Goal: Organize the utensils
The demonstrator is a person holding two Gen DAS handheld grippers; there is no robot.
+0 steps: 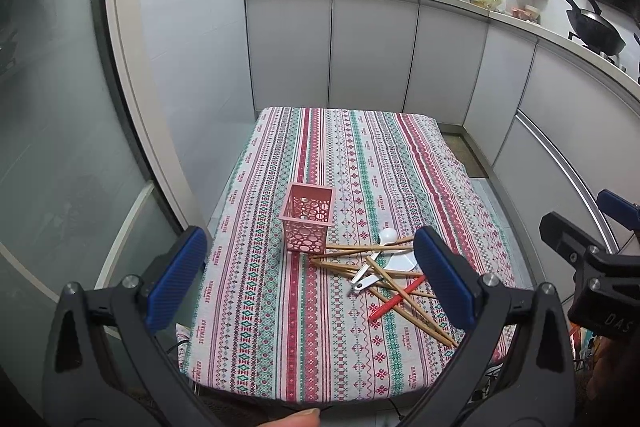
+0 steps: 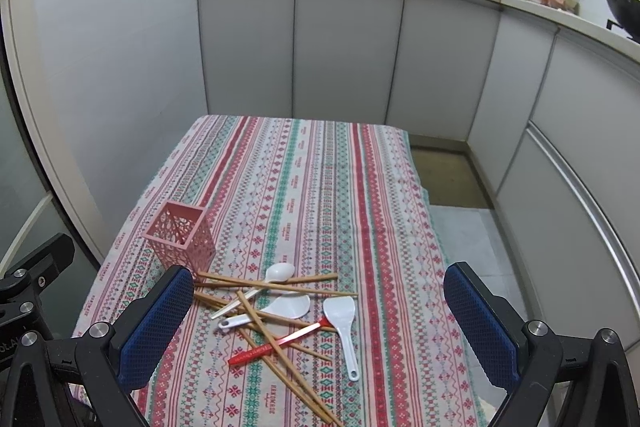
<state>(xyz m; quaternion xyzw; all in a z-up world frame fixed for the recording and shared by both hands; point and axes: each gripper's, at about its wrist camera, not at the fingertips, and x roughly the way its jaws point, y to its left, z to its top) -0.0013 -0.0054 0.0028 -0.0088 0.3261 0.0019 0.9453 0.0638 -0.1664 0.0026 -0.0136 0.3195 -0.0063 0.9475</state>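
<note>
Both tools hang above the desk's near edge with fingers spread wide and nothing between them: the left tool (image 1: 310, 279) and the right tool (image 2: 318, 323). Just beyond, near the near edge of the striped cloth (image 2: 304, 187), lies a tangled heap: wooden chopsticks (image 2: 280, 351), a red-handled spoon (image 2: 280, 343), white rice paddles (image 2: 340, 319) and a white spoon (image 2: 278, 273). Past the heap, toward the left edge, the pink basket (image 2: 182, 239) stands upright, touching the chopstick tips.
</note>
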